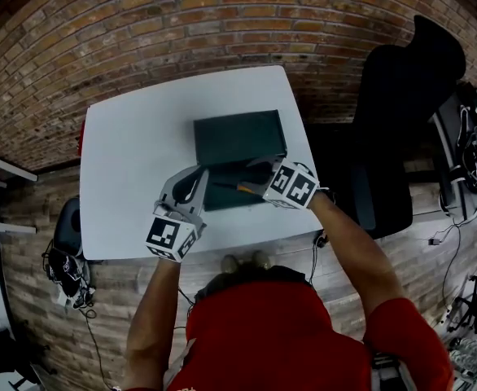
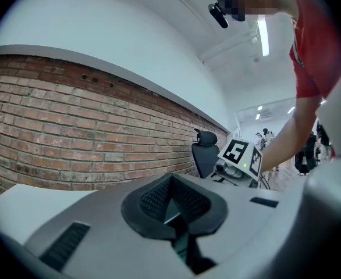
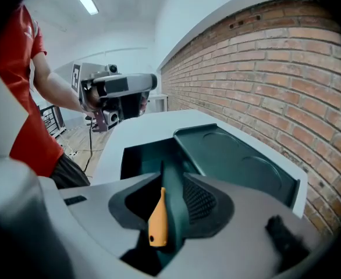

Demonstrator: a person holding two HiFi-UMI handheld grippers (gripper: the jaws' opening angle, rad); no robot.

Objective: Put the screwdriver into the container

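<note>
A dark green container (image 1: 222, 197) lies open in the middle of the white table (image 1: 124, 153), its lid (image 1: 238, 135) folded back on the far side. My right gripper (image 1: 259, 187) is shut on the orange handle of the screwdriver (image 1: 247, 189), and the thin shaft points left over the open box. In the right gripper view the orange screwdriver handle (image 3: 157, 217) sits between the pads (image 3: 199, 202), above the container's box (image 3: 141, 150) and lid (image 3: 234, 156). My left gripper (image 1: 191, 182) hovers at the box's left front corner, shut and empty, with its pads (image 2: 153, 199) together.
A black office chair (image 1: 401, 112) stands to the right of the table. A dark bag with cables (image 1: 63, 251) lies on the floor at the left. A brick wall (image 1: 181, 15) runs behind the table. The table's front edge (image 1: 222, 247) is just below both grippers.
</note>
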